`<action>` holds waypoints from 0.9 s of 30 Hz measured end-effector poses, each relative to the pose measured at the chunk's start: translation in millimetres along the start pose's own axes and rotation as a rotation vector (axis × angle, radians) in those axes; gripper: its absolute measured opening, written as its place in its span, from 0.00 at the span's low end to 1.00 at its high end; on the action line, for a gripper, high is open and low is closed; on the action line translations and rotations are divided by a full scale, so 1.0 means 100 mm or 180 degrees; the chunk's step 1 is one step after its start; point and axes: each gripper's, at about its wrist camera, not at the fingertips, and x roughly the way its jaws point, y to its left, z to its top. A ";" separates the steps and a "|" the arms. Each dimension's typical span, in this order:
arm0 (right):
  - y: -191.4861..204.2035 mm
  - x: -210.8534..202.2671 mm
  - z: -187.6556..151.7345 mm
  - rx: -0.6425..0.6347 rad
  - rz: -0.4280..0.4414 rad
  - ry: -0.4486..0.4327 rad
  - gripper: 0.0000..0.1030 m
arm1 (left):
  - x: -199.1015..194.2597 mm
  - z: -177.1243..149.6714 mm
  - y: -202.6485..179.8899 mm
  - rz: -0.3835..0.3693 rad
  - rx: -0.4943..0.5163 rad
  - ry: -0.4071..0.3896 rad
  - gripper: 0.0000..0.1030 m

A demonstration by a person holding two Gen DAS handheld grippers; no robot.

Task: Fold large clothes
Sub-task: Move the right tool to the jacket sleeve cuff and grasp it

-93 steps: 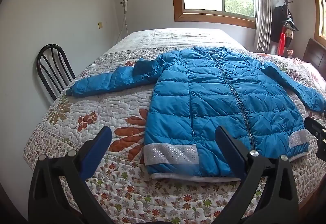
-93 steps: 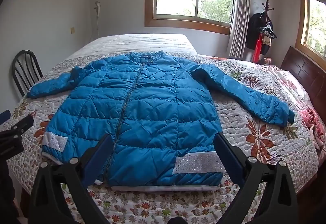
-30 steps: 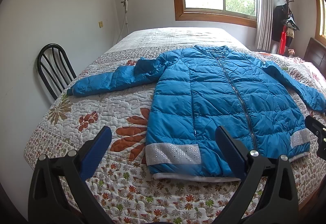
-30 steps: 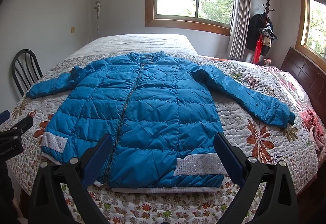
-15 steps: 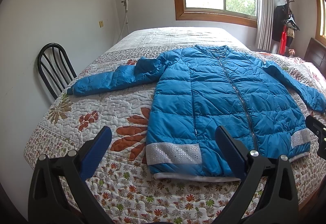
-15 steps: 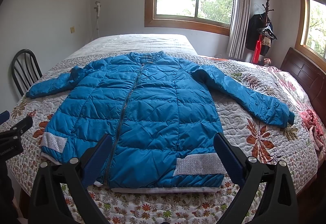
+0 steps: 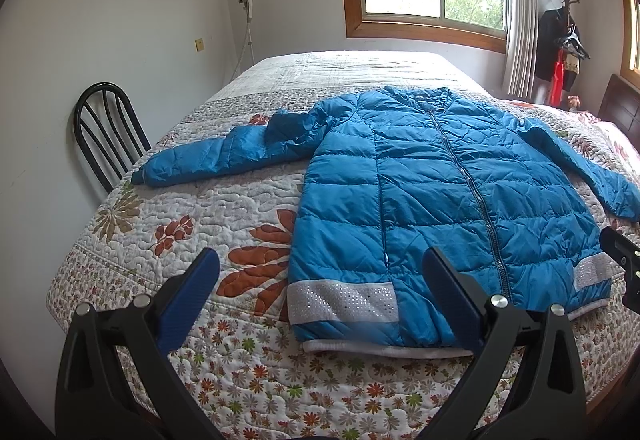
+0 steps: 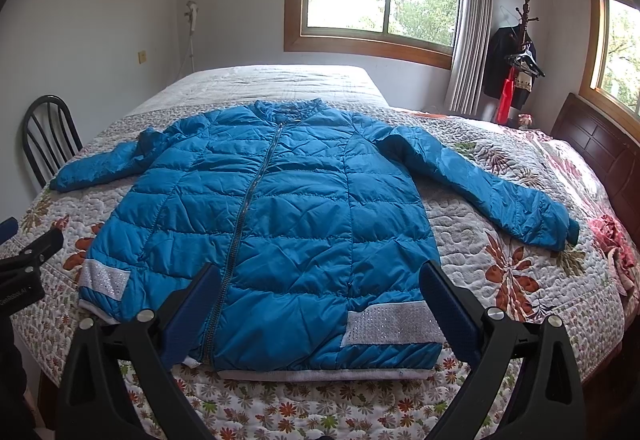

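Note:
A blue quilted puffer jacket (image 7: 432,192) (image 8: 288,208) lies flat on the bed, zipped, front up, both sleeves spread out to the sides. Silver sparkly bands mark its hem corners. My left gripper (image 7: 320,280) hovers open above the near edge of the bed, in front of the jacket's left hem corner, holding nothing. My right gripper (image 8: 320,292) is also open and empty, above the hem right of the zip. Each gripper's black frame shows at the edge of the other's view.
A floral quilt (image 7: 200,208) covers the large bed. A black metal chair (image 7: 104,128) stands by the wall at the left. A dark wooden headboard (image 8: 596,148) is at the right. A coat stand (image 8: 516,60) with hanging clothes sits by the window.
Hardly anything differs; both views have shifted very slightly and the jacket lies as before. Both grippers stay open.

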 end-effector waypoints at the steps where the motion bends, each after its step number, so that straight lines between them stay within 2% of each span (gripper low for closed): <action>1: -0.01 0.00 0.00 0.0001 0.0001 0.0003 0.96 | 0.02 0.00 0.00 -0.0001 0.0001 0.0012 0.97; 6: 0.00 0.13 0.01 -0.0011 0.0044 0.0037 0.96 | 0.11 0.00 -0.01 -0.0042 0.0004 0.0098 0.97; 9: -0.03 0.25 0.02 -0.0013 0.0148 0.0118 0.96 | 0.23 0.02 -0.04 -0.0142 0.0042 0.0241 0.97; 15: -0.43 0.60 0.15 0.0255 0.0085 0.0267 0.96 | 0.67 0.26 -0.07 -0.0394 -0.0004 0.0564 0.97; 21: -1.21 0.97 0.47 0.0613 -0.0335 0.0292 0.96 | 1.03 0.78 -0.30 -0.0218 0.0011 0.0344 0.97; 24: -1.57 1.12 0.65 0.0702 -0.0560 0.0258 0.96 | 1.20 1.04 -0.46 -0.0213 -0.0062 0.0249 0.97; 27: -1.85 1.29 0.81 0.0732 -0.0646 0.0256 0.96 | 1.42 1.25 -0.64 -0.0277 -0.0107 0.0218 0.97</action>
